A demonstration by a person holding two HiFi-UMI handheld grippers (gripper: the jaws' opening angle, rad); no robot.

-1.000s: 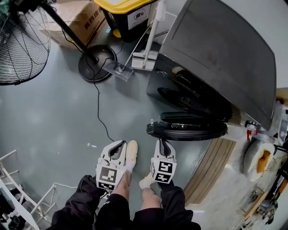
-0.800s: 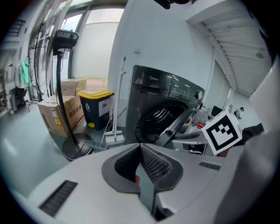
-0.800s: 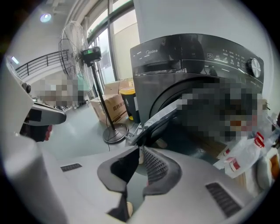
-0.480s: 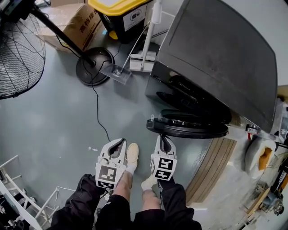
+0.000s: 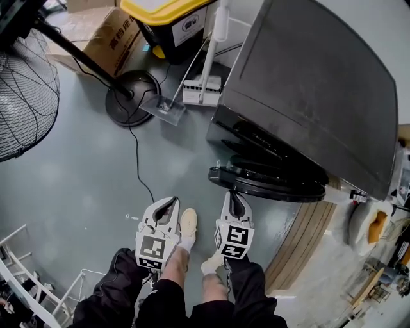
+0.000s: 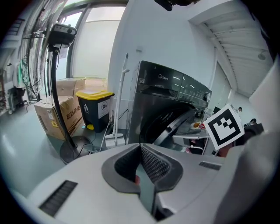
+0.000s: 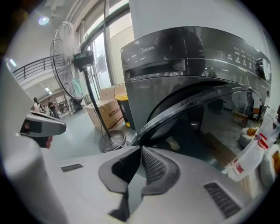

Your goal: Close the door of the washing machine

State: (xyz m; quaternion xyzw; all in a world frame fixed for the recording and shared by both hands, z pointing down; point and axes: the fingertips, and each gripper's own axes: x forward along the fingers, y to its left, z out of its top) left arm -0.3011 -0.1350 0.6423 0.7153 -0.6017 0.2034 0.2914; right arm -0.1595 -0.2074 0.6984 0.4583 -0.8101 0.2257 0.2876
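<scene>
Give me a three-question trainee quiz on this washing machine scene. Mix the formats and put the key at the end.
1. True or false: the washing machine has its door fully closed.
2. Which stands beside the cardboard box? A) a yellow-lidded bin B) a ladder C) a chair
3. Fill in: the ___ gripper is nearer the door.
Key: 1 false; 2 A; 3 right gripper.

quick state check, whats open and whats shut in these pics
washing machine door: open, swung out from the front
left gripper: shut, nothing between its jaws
right gripper: shut, nothing between its jaws
yellow-lidded bin: lid on
standing fan: upright; cannot tell whether it is running
</scene>
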